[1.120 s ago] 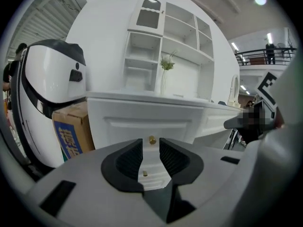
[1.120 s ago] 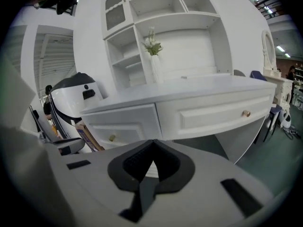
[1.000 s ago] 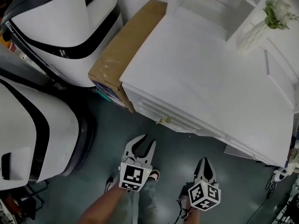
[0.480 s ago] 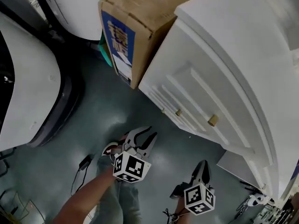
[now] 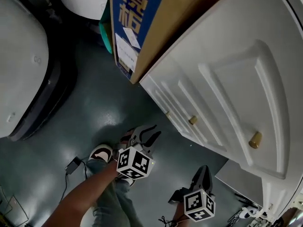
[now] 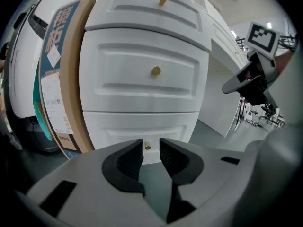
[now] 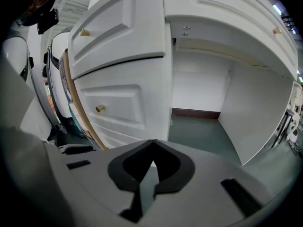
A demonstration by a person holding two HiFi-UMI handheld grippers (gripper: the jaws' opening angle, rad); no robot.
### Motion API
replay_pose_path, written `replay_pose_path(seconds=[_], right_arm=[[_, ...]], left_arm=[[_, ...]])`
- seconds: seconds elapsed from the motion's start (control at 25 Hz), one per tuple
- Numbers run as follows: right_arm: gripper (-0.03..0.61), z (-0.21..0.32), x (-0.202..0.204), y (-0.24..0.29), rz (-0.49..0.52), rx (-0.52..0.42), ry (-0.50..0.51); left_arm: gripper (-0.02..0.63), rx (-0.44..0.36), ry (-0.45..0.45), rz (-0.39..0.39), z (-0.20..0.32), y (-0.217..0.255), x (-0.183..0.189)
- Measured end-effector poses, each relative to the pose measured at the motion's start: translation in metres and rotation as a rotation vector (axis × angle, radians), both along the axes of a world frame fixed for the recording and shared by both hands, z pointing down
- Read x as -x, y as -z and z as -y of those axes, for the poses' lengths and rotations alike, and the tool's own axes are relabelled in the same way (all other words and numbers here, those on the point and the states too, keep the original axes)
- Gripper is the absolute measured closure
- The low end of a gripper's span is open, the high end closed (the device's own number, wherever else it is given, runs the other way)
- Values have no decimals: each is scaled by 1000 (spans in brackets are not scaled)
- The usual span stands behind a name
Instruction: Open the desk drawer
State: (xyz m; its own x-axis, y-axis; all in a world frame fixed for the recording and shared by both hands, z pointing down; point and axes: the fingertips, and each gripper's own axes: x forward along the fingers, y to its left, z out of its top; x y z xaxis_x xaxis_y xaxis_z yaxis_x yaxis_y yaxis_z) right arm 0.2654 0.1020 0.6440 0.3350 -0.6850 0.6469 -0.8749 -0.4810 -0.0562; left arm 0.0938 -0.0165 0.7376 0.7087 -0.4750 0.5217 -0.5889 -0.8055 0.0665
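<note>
The white desk's drawer stack (image 5: 222, 103) fills the upper right of the head view, all drawers closed. Its brass knobs show at top (image 6: 162, 1), middle (image 6: 155, 70) and bottom (image 6: 147, 145). My left gripper (image 5: 155, 130) hangs low over the floor, a short way off the stack, open and holding nothing. In the left gripper view its jaws (image 6: 151, 148) frame the bottom knob, which lies well beyond them. My right gripper (image 5: 204, 170) is lower right, shut and empty. Its jaws (image 7: 153, 144) point at the stack's right corner, with two knobs (image 7: 100, 108) to the left.
A cardboard box with blue print (image 5: 142, 22) leans against the desk's left side. A large white machine body (image 5: 23, 65) stands to the left. The desk's kneehole (image 7: 203, 93) opens right of the drawers. A person's shoe (image 5: 100, 152) and a cable (image 5: 71, 167) lie on the green floor.
The head view has dropped from above the desktop to the drawer fronts, which now loom large. Both grippers stay low, left open and right shut, a little nearer the drawers.
</note>
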Motion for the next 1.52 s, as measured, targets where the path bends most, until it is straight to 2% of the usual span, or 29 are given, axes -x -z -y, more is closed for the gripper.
replay_pose_path(seconds=[0.28,0.64,0.88,1.52], right_arm=[[572,3,-9,-37,0,10,2],[572,5,-23,-56,-7,21,11],[572,10,-25,-62,-4,23,20],[572,12,-28,-79,21,52,41]], left_arm=[[497,2,22,-10,20,-41,-17],[497,23,30,-12,33,-81,-40],[497,58,45,-48,41,-90,-51],[497,56,67,-44,54,-102,-70]])
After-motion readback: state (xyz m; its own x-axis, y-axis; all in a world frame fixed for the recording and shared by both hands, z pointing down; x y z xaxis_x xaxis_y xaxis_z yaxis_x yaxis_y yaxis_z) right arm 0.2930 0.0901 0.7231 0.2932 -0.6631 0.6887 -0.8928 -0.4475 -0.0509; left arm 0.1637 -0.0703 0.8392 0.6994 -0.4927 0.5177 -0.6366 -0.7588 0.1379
